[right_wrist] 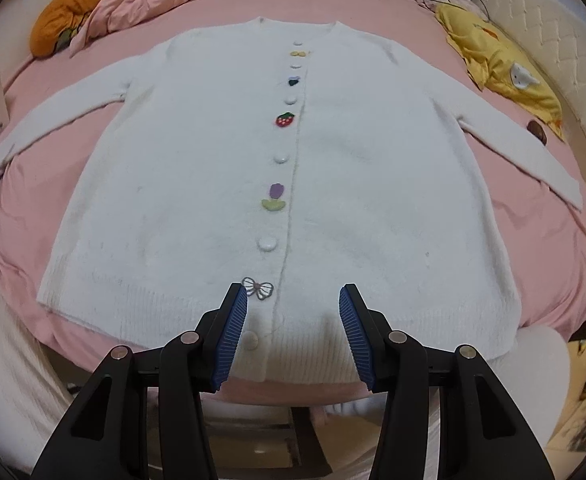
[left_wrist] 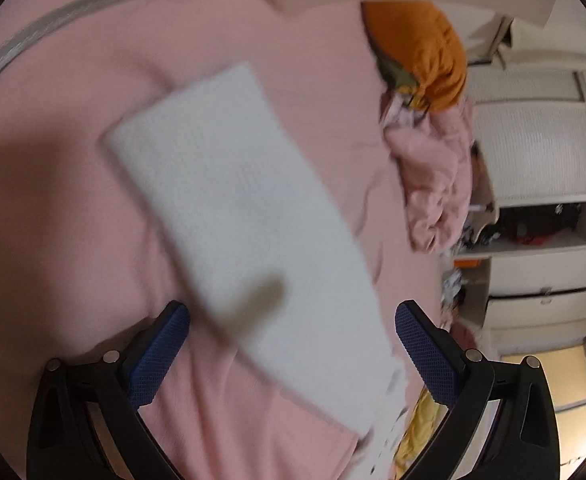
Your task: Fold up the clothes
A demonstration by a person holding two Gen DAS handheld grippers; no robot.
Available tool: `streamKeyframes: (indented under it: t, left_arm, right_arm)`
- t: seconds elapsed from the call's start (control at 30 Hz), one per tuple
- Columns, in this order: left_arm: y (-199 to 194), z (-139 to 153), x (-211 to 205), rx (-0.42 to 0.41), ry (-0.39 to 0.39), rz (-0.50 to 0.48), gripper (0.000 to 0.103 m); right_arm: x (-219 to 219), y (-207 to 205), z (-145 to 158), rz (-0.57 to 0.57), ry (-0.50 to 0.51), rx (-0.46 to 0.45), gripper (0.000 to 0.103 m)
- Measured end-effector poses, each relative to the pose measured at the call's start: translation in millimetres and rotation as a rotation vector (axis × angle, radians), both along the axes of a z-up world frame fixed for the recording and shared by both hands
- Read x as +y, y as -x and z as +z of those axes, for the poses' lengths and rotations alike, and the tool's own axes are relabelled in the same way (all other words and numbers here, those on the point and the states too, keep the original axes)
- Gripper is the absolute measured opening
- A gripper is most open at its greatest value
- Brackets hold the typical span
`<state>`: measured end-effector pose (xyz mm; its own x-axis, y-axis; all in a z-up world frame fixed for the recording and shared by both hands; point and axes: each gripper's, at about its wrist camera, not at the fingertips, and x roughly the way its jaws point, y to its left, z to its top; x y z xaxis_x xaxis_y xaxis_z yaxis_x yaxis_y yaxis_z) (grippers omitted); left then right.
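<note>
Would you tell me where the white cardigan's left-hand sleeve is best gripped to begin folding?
Probably at the cuff of the sleeve, coming from the outer side: it lies flat, stretched away from the cardigan body, its free end clear on the pink bedsheet.

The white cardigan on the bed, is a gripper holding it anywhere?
No. The right gripper is open above the white cardigan's hem, and the left gripper is open above one sleeve. Neither pinches anything.

I see the cardigan (right_wrist: 285, 184) flat on the bed (right_wrist: 533, 216) — cushion (right_wrist: 63, 20) at ten o'clock, crumpled garment (right_wrist: 501, 64) at two.
</note>
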<state>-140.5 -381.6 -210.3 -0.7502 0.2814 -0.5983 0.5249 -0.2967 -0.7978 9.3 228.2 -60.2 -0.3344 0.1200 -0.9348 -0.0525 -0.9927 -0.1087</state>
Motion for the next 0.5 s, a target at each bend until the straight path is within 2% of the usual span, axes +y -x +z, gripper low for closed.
streamKeyframes:
  t: [0.13, 0.2, 0.23, 0.27, 0.3, 0.4, 0.43, 0.5]
  left_arm:
    - [29, 4, -11, 0.016, 0.012, -0.008, 0.102]
    - [33, 3, -12, 0.027, 0.021, -0.012, 0.085]
    - [31, 0, -12, 0.004, 0.045, -0.013, 0.047]
    - [30, -6, -9, -0.030, 0.064, -0.020, 0.017]
    - [29, -14, -7, -0.052, 0.071, -0.033, 0.016]
    - [21, -20, -8, -0.028, 0.049, -0.008, 0.016]
    - [21, -19, -8, -0.029, 0.047, 0.001, 0.016]
    - [25, -4, 0, -0.022, 0.097, -0.017, 0.016]
  right_arm:
    - [-9, 3, 1, 0.027, -0.025, -0.010, 0.049]
    - [-12, 5, 1, 0.035, -0.028, -0.012, 0.049]
    - [-13, 6, -1, 0.035, -0.025, -0.018, 0.049]
    - [-14, 7, -2, 0.035, -0.023, -0.025, 0.049]
    - [-15, 8, -4, 0.035, -0.017, -0.032, 0.049]
    - [-18, 8, -5, 0.049, -0.017, -0.039, 0.049]
    - [-17, 8, -6, 0.047, -0.012, -0.038, 0.049]
    - [-15, 8, -6, 0.044, -0.002, -0.037, 0.049]
